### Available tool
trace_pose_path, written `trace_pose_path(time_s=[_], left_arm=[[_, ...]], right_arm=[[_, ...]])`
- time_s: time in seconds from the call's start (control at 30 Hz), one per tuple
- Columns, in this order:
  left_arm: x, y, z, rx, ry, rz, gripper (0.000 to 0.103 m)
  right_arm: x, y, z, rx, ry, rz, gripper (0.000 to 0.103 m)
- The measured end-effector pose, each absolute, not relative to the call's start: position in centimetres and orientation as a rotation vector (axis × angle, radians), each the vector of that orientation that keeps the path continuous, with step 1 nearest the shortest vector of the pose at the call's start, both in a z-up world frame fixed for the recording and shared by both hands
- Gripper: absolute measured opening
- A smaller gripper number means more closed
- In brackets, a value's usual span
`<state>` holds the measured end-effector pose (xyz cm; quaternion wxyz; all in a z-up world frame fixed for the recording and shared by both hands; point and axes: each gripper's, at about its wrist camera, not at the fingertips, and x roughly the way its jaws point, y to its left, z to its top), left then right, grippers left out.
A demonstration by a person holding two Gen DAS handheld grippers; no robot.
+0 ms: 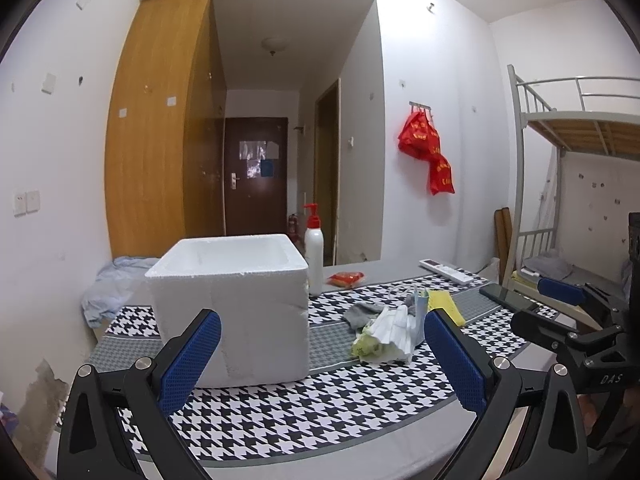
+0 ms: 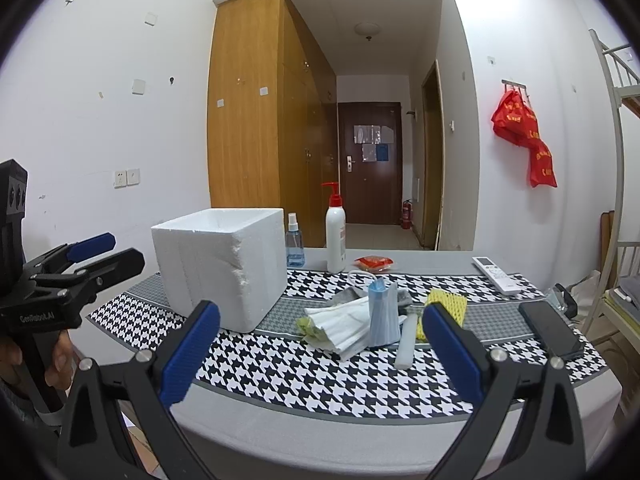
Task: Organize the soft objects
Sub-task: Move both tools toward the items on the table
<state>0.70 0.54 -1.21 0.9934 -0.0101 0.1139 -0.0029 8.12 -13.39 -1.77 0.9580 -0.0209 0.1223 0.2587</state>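
The big white foam box is sitting ahead and to the left of the right gripper, open top facing up, and nothing is showing above its rim, though its floor is hidden from both cameras, so I cannot tell whether anything is lying inside. The left gripper is hanging right in front of that box, fingers spread wide and holding nothing, the box wall looming just beyond its left pad. The right gripper is likewise gaping wide and empty, framing the heap of soft things straight ahead between its fingers. That heap is resting on the houndstooth cloth, just right of the box: a crumpled white tissue wad, a blue face mask propped against it, a grey sock behind, a yellow foam net toward the right finger, and a white foam stick lying nearest. My read: sorting is barely starting, the whole pile is still waiting outside the box, and every piece looks left to carry over. Farther back, the pump bottle, spray bottle, red packet, remote and phone are standing clear of the job.
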Motion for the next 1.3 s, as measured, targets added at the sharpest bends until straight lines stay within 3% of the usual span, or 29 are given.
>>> trace_pose_path(time_s=[1.3], left_arm=[[1.04,-0.02,-0.63,-0.032,0.225,-0.029,0.102]], right_arm=[[8.59,-13.4,-1.12,-0.054,0.23,0.523,0.102]])
